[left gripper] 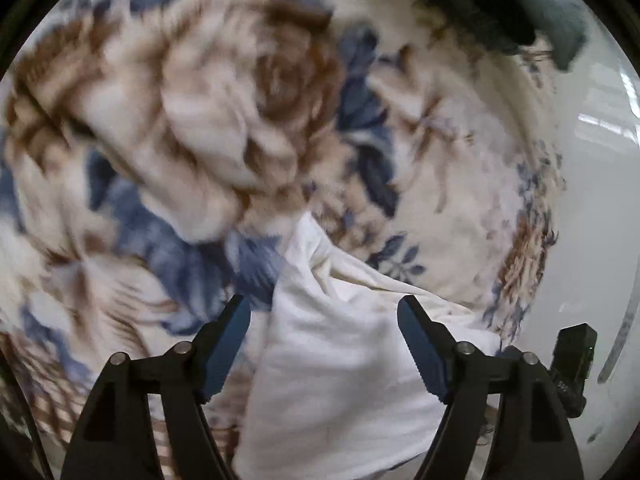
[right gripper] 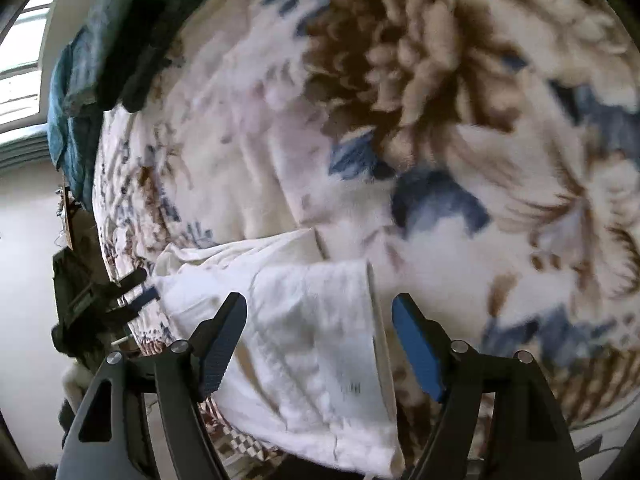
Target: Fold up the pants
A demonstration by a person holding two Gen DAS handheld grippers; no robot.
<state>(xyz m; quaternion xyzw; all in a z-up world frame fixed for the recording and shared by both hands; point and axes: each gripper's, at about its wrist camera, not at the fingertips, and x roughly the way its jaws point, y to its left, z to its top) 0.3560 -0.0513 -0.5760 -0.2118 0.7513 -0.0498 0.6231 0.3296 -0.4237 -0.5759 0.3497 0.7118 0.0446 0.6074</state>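
White pants (left gripper: 340, 368) lie crumpled and partly folded on a floral blanket. In the left wrist view my left gripper (left gripper: 322, 312) hangs over them, jaws wide apart, with white cloth lying below the gap and the pads clear of it. The right wrist view shows the same pants (right gripper: 312, 344) as a folded white slab with a hem edge at its right side. My right gripper (right gripper: 319, 306) is open above it, pads not touching the cloth. The left gripper (right gripper: 136, 292) shows at the pants' far left end. Part of the right gripper's body (left gripper: 572, 360) shows at the right edge.
The blanket (left gripper: 200, 120) (right gripper: 440, 120), cream with brown flowers and blue leaves, covers the bed. A heap of dark blue-green clothes (left gripper: 560, 20) (right gripper: 100, 60) sits at its far edge. A pale floor (left gripper: 592, 220) lies beyond the bed edge, and a bright window (right gripper: 20, 80) is at the left.
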